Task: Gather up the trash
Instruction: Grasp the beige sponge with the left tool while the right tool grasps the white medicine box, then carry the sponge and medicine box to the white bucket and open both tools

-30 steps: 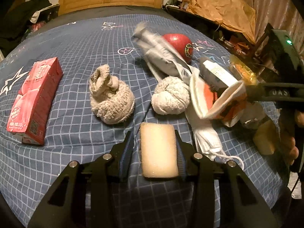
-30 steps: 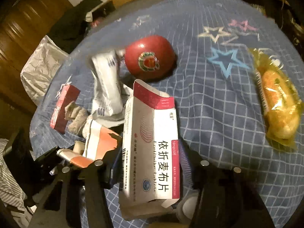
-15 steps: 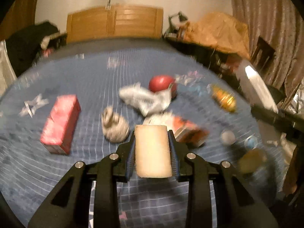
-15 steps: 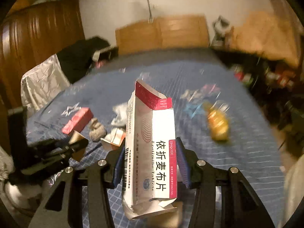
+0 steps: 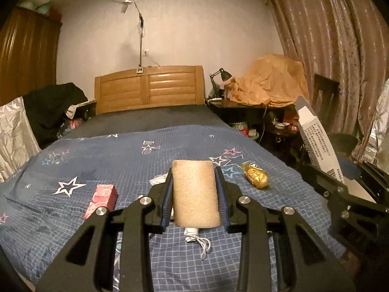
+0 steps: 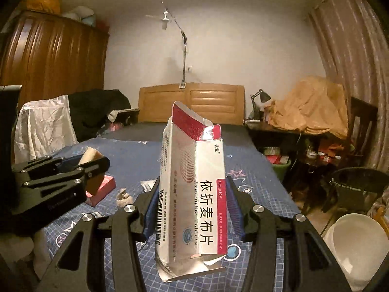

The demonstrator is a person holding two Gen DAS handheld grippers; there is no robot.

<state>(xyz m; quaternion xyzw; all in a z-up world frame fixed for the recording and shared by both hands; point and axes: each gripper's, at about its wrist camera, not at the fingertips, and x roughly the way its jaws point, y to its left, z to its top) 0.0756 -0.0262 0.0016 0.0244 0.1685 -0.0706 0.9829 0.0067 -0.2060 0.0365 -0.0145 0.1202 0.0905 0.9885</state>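
The bed [image 5: 102, 160], under its blue checked star-print cover, lies below and ahead of both my jaws; I am clear of it, carrying, not picking.

Right of my right jaws, low by the bed's side, stands a white bucket [image 6: 355, 243]. My guess is that this is the trash receptacle, which would explain why both loads are held up off the cover. A dark round bin [image 6: 352, 182] sits just beyond it; I cannot tell which one is meant.

My right gripper [image 6: 193, 206] pinches an empty medicine carton [image 6: 194, 189], upright, flap end away from me. The pads press on its two narrow sides, low on the body; the carton bulges slightly, so I judge the squeeze as firm enough for thin card, not more.

My left gripper [image 5: 194, 193] pinches a tan sponge block [image 5: 194, 192], long axis running forward between the pads. Its jaws have just closed further onto it; the foam gives, so a tighter pinch makes sense for the carry.

Left on the cover: a pink carton [image 5: 102, 199] left of my left jaws, a wrapped yellow snack [image 5: 255, 175] ahead to their right, a white face mask [image 5: 194, 234] with loose cord directly beneath them. Mask: likely trash. Snack: uncertain.
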